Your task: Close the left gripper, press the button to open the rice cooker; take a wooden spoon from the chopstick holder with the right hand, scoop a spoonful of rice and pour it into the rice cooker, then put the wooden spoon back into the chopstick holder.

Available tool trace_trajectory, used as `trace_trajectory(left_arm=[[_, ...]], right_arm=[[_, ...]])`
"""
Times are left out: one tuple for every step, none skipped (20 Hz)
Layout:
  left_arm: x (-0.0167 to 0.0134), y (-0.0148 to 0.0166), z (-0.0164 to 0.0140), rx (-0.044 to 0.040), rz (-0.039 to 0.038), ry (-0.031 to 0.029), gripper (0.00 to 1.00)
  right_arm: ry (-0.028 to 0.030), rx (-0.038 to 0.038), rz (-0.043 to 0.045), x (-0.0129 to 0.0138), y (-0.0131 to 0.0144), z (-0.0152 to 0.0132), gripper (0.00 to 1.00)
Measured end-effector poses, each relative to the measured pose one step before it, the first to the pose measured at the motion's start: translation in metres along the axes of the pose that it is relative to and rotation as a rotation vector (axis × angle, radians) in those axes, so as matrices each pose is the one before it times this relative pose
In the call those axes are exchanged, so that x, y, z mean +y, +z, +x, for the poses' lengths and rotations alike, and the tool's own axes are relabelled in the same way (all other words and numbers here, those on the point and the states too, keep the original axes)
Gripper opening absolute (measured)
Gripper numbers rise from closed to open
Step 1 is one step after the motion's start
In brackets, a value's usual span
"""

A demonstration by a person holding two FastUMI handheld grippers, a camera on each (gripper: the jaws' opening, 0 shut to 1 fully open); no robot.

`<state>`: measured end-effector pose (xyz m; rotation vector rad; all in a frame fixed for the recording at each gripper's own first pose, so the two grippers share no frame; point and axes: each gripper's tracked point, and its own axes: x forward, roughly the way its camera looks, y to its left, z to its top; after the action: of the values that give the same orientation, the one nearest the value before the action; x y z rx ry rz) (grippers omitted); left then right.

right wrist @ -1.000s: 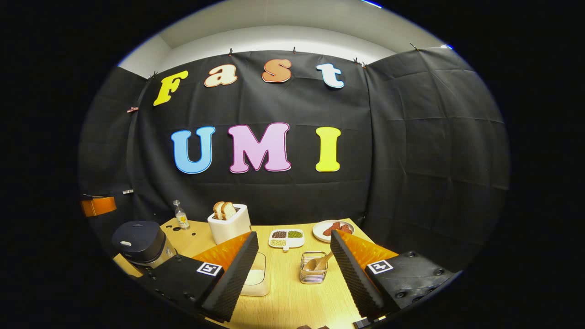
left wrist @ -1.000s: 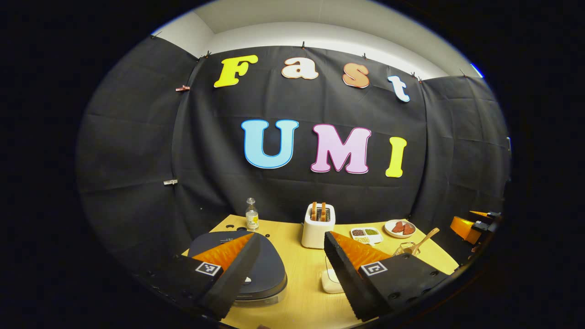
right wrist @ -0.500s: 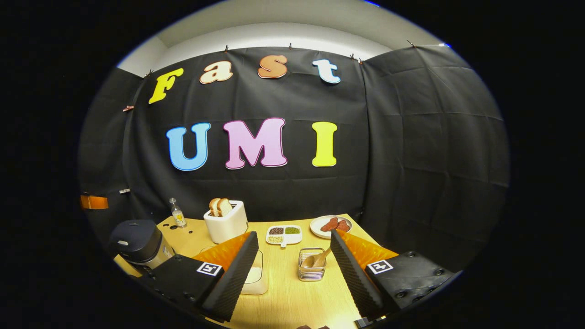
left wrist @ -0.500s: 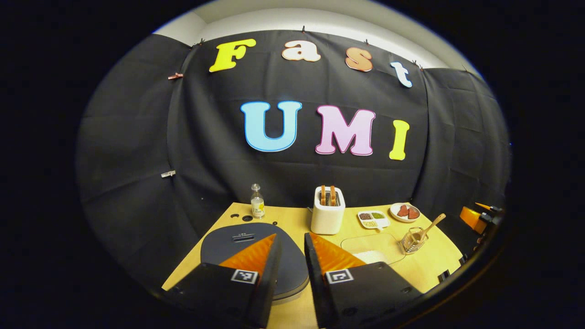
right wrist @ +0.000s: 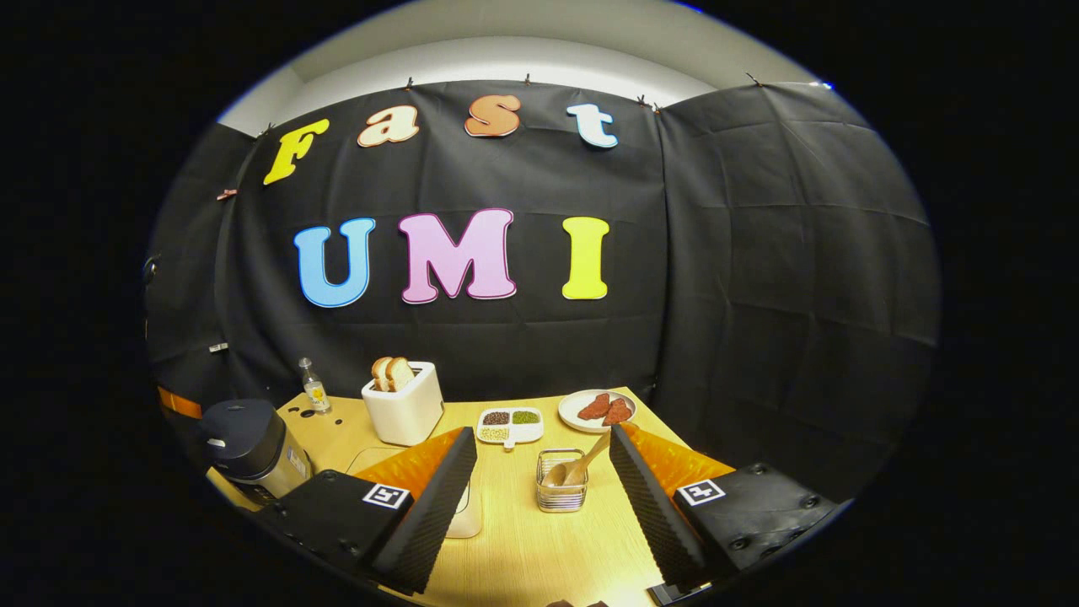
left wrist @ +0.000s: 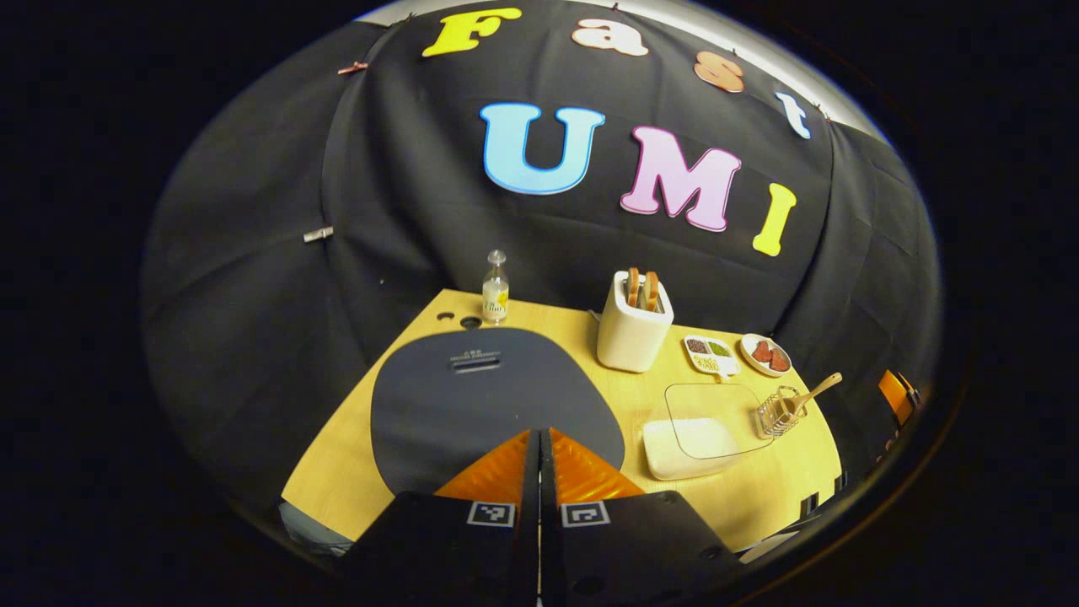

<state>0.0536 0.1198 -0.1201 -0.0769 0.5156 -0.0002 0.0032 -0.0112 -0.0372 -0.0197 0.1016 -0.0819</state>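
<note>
The left hand-held gripper (left wrist: 539,438) is clenched, empty, above the rice cooker (left wrist: 493,400) lid. The right hand-held gripper (right wrist: 544,459) is released; the chopstick holder (right wrist: 562,491) with the wooden spoon (right wrist: 576,468) sits between its fingers.

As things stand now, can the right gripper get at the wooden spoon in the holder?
Probably yes. The right gripper is open, and the wooden spoon leans in the chopstick holder straight ahead between its fingers, with bare table before it and nothing in the way.
</note>
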Motion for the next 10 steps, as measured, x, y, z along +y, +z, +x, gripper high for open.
trace_trajectory(left_arm=[[0.00192, -0.00516, 0.00360, 0.01164, -0.01812, -0.00323, 0.06], [0.00146, -0.00227, 0.00254, 0.00702, -0.01563, -0.00242, 0.06], [0.00113, -0.00533, 0.00439, 0.00997, -0.01073, -0.00156, 0.06], [-0.00047, -0.00431, 0.00296, 0.01085, -0.00144, -0.00149, 0.06], [0.00089, -0.00488, 0.00261, 0.00891, 0.00679, 0.00544, 0.06], [0.00065, -0.00253, 0.00364, 0.01309, 0.00711, 0.00472, 0.06], [-0.00078, -0.00647, 0.00219, 0.01873, 0.00223, 0.00077, 0.06], [0.00005, -0.00292, -0.00081, 0.00355, 0.00653, 0.00730, 0.06], [-0.00168, -0.00040, 0.00166, 0.00326, 0.01456, 0.00448, 0.06], [-0.00030, 0.00031, 0.00088, 0.00106, 0.01845, 0.00572, 0.07]], right_arm=[[-0.00572, 0.00466, 0.00320, -0.00283, -0.00157, -0.00137, 0.99], [-0.00575, 0.00322, 0.00037, -0.00158, -0.00067, -0.00136, 1.00], [-0.00468, 0.00458, -0.00050, -0.00229, -0.00098, -0.00105, 0.99], [-0.00349, 0.00554, -0.00084, -0.00158, -0.00253, -0.00099, 0.99], [-0.00307, 0.00551, -0.00082, -0.00147, -0.00176, -0.00143, 0.99], [-0.00463, 0.00533, -0.00019, -0.00194, -0.00200, -0.00056, 0.99], [-0.00517, 0.00580, 0.00205, -0.00240, -0.00177, -0.00029, 0.99], [-0.00574, 0.00549, 0.00390, -0.00220, -0.00185, -0.00029, 0.99], [-0.00595, 0.00556, 0.00455, -0.00225, -0.00103, 0.00022, 0.99], [-0.00451, 0.00669, 0.00416, -0.00170, -0.00206, 0.00090, 0.99]])
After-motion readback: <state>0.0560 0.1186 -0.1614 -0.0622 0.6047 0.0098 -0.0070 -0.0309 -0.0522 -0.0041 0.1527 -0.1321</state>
